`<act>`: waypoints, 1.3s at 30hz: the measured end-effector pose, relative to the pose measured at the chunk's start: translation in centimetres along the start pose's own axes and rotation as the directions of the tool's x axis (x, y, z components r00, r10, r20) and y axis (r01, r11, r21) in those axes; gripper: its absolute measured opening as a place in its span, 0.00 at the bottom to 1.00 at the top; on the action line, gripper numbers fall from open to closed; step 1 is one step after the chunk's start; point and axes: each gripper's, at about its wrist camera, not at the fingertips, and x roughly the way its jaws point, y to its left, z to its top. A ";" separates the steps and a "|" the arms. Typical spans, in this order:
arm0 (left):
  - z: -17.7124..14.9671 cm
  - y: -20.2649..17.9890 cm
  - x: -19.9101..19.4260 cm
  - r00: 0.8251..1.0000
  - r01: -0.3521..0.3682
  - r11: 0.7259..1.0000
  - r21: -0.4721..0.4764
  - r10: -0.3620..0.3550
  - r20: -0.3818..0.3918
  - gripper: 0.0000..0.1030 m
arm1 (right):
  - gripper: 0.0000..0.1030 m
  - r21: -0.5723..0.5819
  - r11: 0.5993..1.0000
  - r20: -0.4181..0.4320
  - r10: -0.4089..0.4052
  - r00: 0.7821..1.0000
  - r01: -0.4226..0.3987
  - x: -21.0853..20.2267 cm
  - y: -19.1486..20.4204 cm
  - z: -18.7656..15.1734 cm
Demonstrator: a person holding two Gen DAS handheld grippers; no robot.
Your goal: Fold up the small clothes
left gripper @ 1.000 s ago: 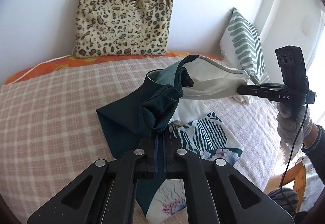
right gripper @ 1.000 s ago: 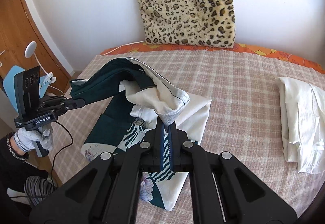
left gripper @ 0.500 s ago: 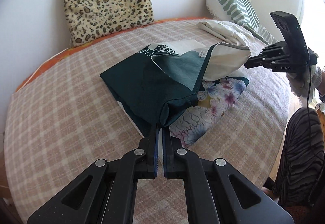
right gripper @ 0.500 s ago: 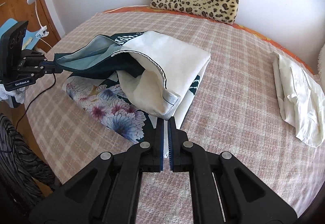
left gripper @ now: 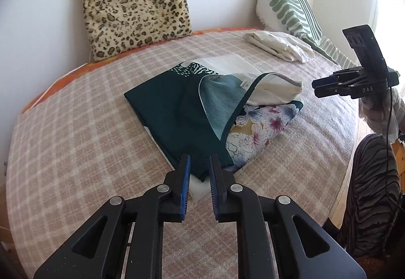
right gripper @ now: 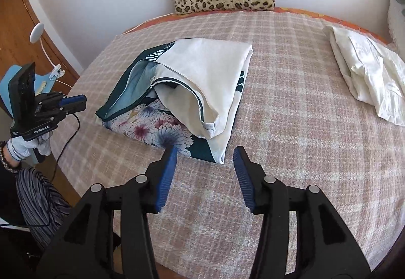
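The left gripper (left gripper: 198, 160) has its blue-padded fingers parted by a narrow gap and grips nothing; the dark green near corner of the folded garment (left gripper: 207, 112) lies on the checked blanket (left gripper: 76, 152) just ahead of the fingertips, seen through that gap, and whether the tips touch the cloth cannot be told. The right gripper (right gripper: 205, 152) stands with its fingers spread wide and likewise carries nothing; the garment's near edge, a white layer over green, sits just in front of it and slightly toward its left finger, with bare blanket between the pads. The garment lies in a loose fold with dark green, pale teal lining, white fabric and a floral print all showing, and its upper flap bulges open rather than lying flat. From the left gripper's camera the right gripper appears off to the right of the garment, apart from it, held in a white-gloved hand (left gripper: 379, 112). Farther ahead and to the right of both grippers a bundle of white cloth (right gripper: 367, 76) rests on the blanket, well apart from the garment. Beyond the garment a leopard-print cushion (left gripper: 134, 5) leans on the wall, and a green-striped pillow (left gripper: 286, 3) stands to its right.
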 end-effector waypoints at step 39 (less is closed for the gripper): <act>-1.0 0.7 -0.2 0.998 0.062 0.998 0.013 -0.062 -0.001 0.17 | 0.13 -0.223 0.919 -0.167 -0.365 0.916 0.325 3.4 3.8 0.6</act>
